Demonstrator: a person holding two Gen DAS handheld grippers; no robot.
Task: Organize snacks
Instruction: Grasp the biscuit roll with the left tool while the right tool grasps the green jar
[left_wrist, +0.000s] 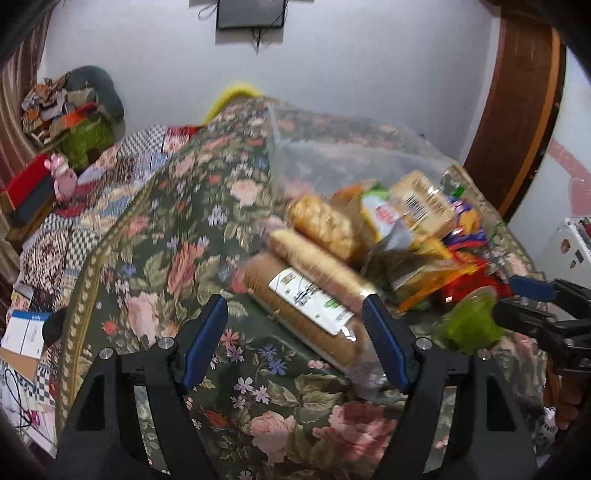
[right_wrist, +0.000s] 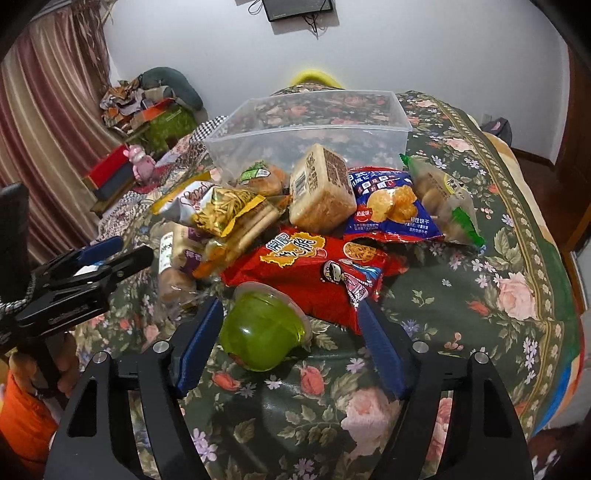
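Note:
A pile of snack packs lies on a floral cloth in front of a clear plastic bin (right_wrist: 310, 122), which looks empty; the bin also shows in the left wrist view (left_wrist: 332, 155). My right gripper (right_wrist: 291, 314) is open around a green jelly cup (right_wrist: 262, 332) that lies tilted on the cloth, not touching either finger. Behind it lie a red snack bag (right_wrist: 310, 273), a blue chip bag (right_wrist: 388, 206) and a square biscuit pack (right_wrist: 321, 192). My left gripper (left_wrist: 295, 314) is open, with the end of a long wrapped bread pack (left_wrist: 303, 306) between its fingers.
The floral cloth (right_wrist: 480, 258) covers a raised surface that drops off at the right. A checkered blanket (left_wrist: 110, 192), boxes and a pink toy (left_wrist: 62, 177) lie at the left. A curtain (right_wrist: 48, 129) hangs at far left. A white wall stands behind.

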